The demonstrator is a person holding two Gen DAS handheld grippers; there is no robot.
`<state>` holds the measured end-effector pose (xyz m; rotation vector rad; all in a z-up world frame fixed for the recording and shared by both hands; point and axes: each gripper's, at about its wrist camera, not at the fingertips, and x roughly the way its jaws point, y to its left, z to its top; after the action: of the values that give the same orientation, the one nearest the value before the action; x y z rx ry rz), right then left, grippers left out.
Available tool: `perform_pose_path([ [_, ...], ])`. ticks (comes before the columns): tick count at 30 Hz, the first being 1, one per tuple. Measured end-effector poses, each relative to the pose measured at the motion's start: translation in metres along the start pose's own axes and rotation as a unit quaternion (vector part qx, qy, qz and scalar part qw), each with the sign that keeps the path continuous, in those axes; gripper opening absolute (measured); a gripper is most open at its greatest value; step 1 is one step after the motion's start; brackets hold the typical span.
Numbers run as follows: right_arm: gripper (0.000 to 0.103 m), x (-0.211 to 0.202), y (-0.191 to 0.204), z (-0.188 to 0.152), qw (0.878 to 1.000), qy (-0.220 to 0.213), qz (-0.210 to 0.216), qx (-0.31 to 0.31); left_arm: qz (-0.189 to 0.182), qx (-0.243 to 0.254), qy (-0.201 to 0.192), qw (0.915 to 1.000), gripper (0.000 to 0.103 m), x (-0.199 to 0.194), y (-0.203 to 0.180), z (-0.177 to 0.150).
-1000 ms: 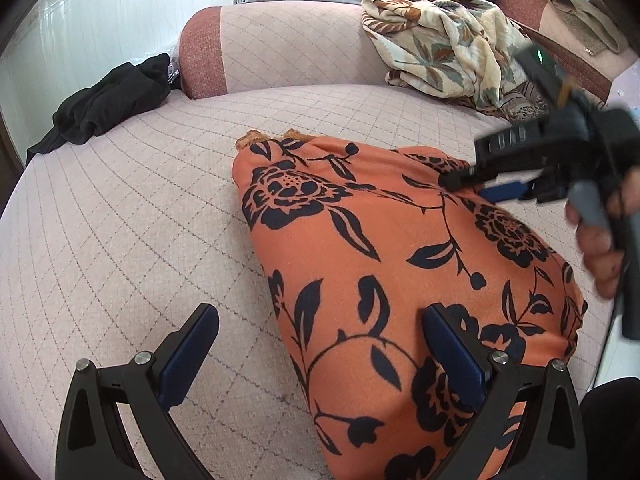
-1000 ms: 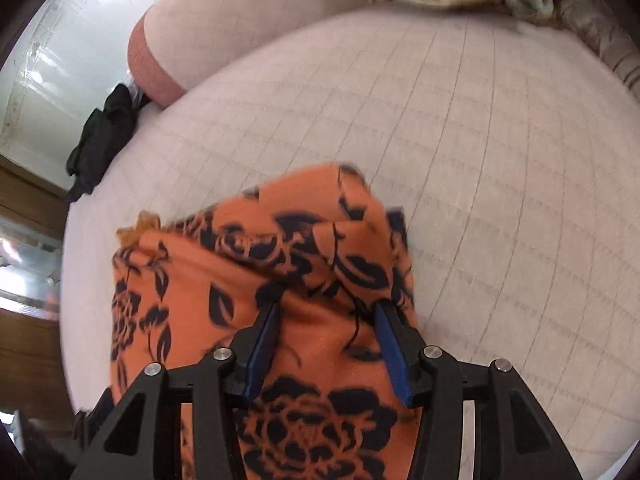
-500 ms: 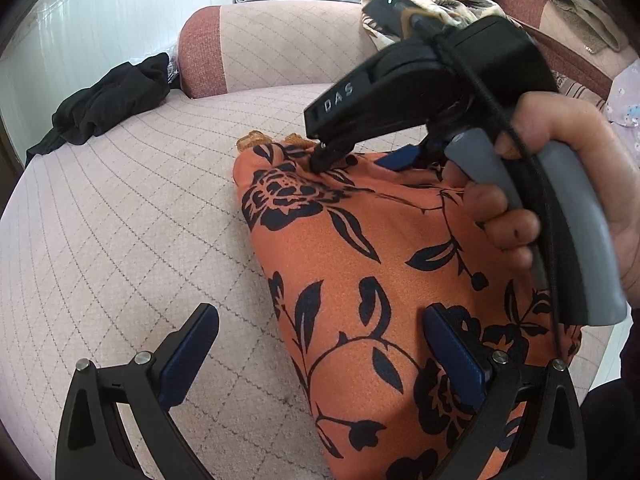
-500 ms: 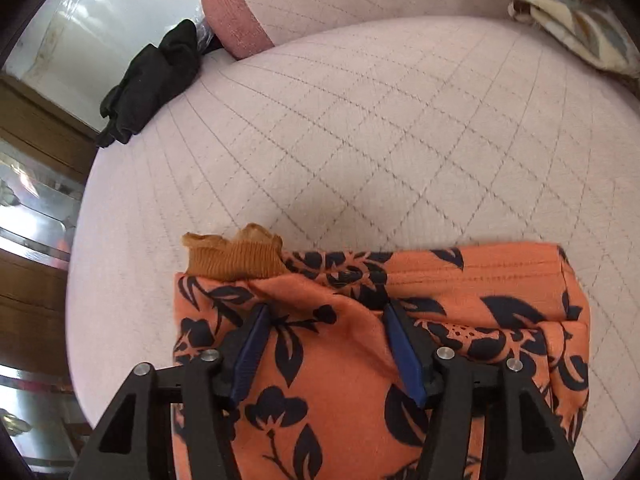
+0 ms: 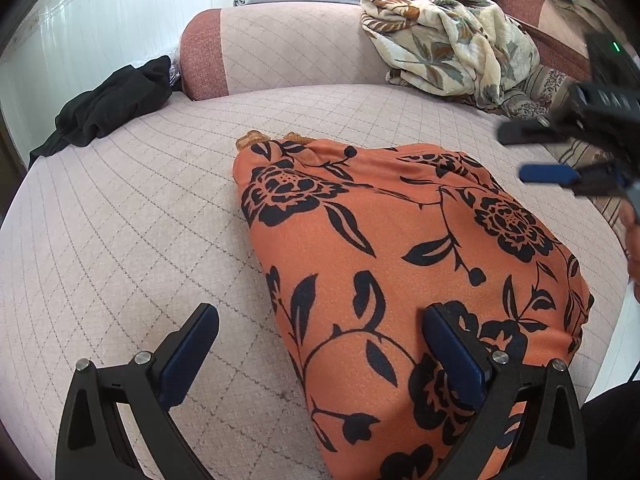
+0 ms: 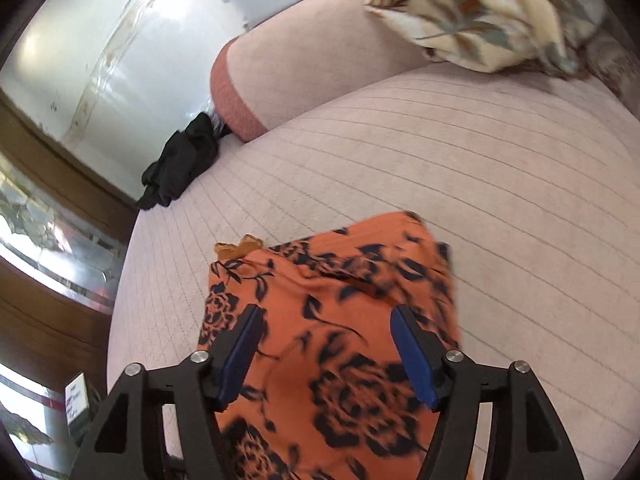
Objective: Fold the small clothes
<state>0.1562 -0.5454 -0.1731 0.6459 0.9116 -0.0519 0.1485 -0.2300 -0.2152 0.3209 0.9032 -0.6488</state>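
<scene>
An orange garment with black flowers (image 5: 400, 264) lies folded on the pink quilted mattress (image 5: 120, 220); a brown cuff (image 5: 252, 138) pokes out at its far left corner. My left gripper (image 5: 320, 344) hangs open low over the garment's near left edge, one finger (image 5: 452, 352) over the cloth and the other over bare mattress. My right gripper (image 6: 326, 344) hovers above the garment (image 6: 340, 320), its jaws opening with no cloth pinched between them. In the left wrist view the right gripper (image 5: 516, 156) is at the right edge, lifted off the fabric.
A black garment (image 5: 108, 108) lies crumpled at the mattress's far left. A pink bolster (image 5: 280, 48) runs along the back, with a cream floral blanket (image 5: 448, 44) heaped at the back right. Dark wooden furniture with glass (image 6: 48, 240) stands past the left edge.
The right gripper carried the garment's edge over to the far left corner, let it go, then drew back right and up with wider jaws. The left gripper has stayed put.
</scene>
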Motion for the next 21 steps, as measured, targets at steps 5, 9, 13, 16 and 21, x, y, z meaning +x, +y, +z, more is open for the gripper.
perform_pose_path([
  [5, 0.071, -0.006, -0.034, -0.011, 0.999, 0.026, -0.005, 0.039, 0.001, 0.009, -0.003, 0.9999, 0.102, 0.0, -0.003, -0.002],
  [9, 0.071, 0.005, -0.045, -0.021, 0.997, 0.074, -0.015, 0.02, -0.02, 0.004, 0.006, 0.9998, 0.102, 0.001, 0.002, 0.0],
  [13, 0.071, 0.011, -0.06, -0.027, 0.995, 0.101, -0.001, 0.028, -0.098, -0.024, 0.035, 0.9943, 0.102, 0.008, 0.015, 0.006],
  [16, 0.071, 0.009, -0.079, -0.028, 0.993, 0.102, 0.024, 0.055, -0.117, -0.05, 0.038, 0.9912, 0.102, 0.01, 0.028, 0.01],
  [21, 0.071, 0.013, -0.101, -0.026, 0.984, 0.115, 0.093, 0.097, -0.139, -0.081, 0.027, 0.9866, 0.102, 0.008, 0.047, 0.017],
])
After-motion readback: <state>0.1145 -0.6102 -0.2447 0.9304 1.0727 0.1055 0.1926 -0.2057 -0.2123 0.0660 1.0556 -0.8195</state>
